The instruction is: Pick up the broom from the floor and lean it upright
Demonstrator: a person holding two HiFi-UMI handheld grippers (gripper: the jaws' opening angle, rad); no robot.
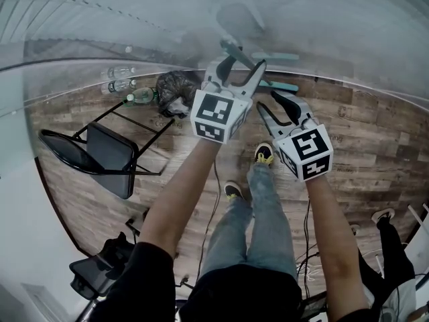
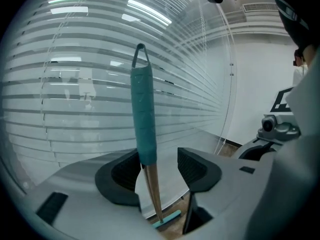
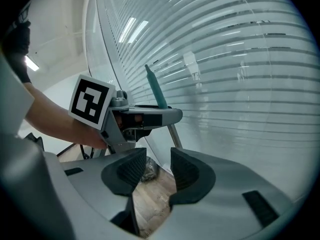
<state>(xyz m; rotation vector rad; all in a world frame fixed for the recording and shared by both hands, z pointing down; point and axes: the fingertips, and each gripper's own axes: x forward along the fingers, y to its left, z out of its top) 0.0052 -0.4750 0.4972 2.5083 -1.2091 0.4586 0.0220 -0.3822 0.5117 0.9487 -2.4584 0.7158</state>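
The broom stands upright against a glass wall with blinds. Its teal-wrapped handle (image 2: pixel 144 109) rises between the jaws of my left gripper (image 2: pixel 157 169), close beside the left pad, with a clear gap to the right pad, so the jaws are open. Its teal head (image 2: pixel 167 218) rests on the wooden floor below. In the head view the handle top (image 1: pixel 238 54) shows just beyond my left gripper (image 1: pixel 240 69). My right gripper (image 1: pixel 276 106) hangs a little to the right, open and empty. From my right gripper (image 3: pixel 159 169) I see the left gripper (image 3: pixel 140 116) and the broom handle (image 3: pixel 156 89).
A black folding chair (image 1: pixel 100 153) stands at the left. Plastic bottles (image 1: pixel 124 86) and a dark crumpled bag (image 1: pixel 175 89) lie by the wall. Cables (image 1: pixel 214 200) run across the wooden floor by my feet. Another person (image 1: pixel 392 260) is at the lower right.
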